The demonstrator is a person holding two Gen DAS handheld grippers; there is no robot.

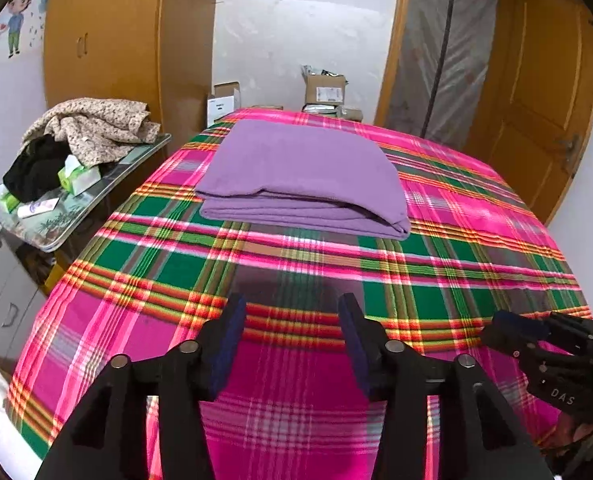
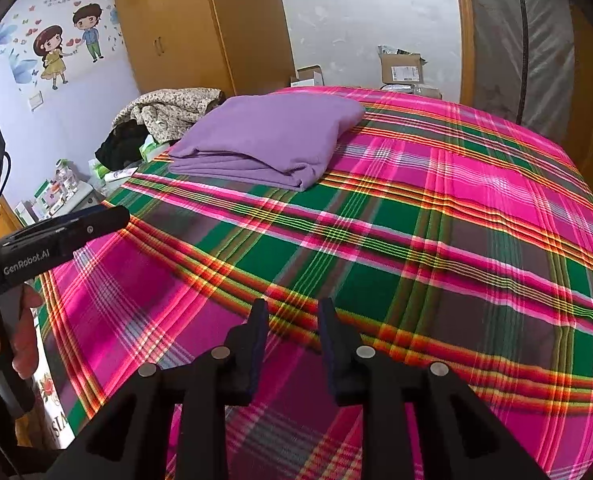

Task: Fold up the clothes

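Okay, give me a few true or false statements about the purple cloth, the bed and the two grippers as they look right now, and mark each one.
1. The purple cloth lies folded on the plaid bedspread. True.
2. The left gripper has the purple cloth pinched between its jaws. False: its jaws stand apart with nothing between them, and the cloth lies farther up the bed.
3. The right gripper holds nothing. True.
4. A floral cloth is heaped on the side table beside the bed. True.
5. The purple cloth hangs off the near edge of the bed. False: it rests flat on the bed, toward the far end.
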